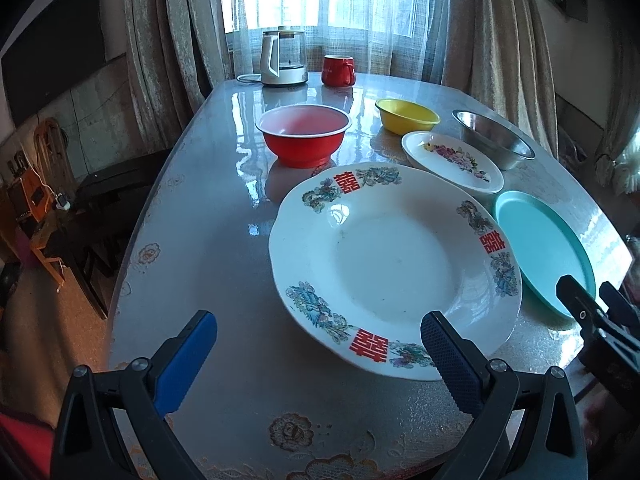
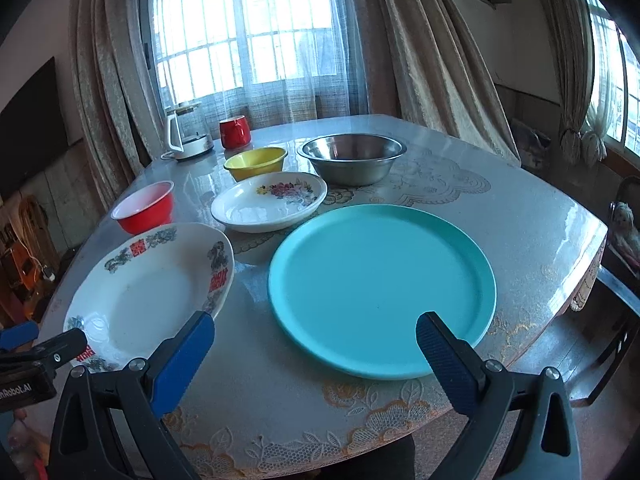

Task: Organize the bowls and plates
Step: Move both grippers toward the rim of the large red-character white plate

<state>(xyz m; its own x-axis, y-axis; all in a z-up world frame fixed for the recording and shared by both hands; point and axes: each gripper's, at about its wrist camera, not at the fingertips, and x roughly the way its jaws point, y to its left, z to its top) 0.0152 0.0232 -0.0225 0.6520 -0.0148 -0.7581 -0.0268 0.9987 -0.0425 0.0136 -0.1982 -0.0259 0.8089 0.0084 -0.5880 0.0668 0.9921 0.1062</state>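
A large white plate with red characters (image 1: pixel 394 258) (image 2: pixel 148 300) lies near the table's front. Right of it lies a turquoise plate (image 1: pixel 546 246) (image 2: pixel 380 284). Behind them sit a small floral plate (image 1: pixel 452 160) (image 2: pixel 270 202), a red bowl (image 1: pixel 302 134) (image 2: pixel 146 206), a yellow bowl (image 1: pixel 406 115) (image 2: pixel 256 162) and a steel bowl (image 1: pixel 494 138) (image 2: pixel 352 156). My left gripper (image 1: pixel 320 344) hangs open above the white plate's near rim, holding nothing. My right gripper (image 2: pixel 316 340) hangs open over the turquoise plate's near edge, holding nothing.
A glass kettle (image 1: pixel 284 56) (image 2: pixel 188 132) and a red mug (image 1: pixel 338 70) (image 2: pixel 234 131) stand at the table's far end by the curtained window. The table (image 1: pixel 224 264) has a glossy cover with lace trim. A dark chair (image 2: pixel 612 320) stands at the right.
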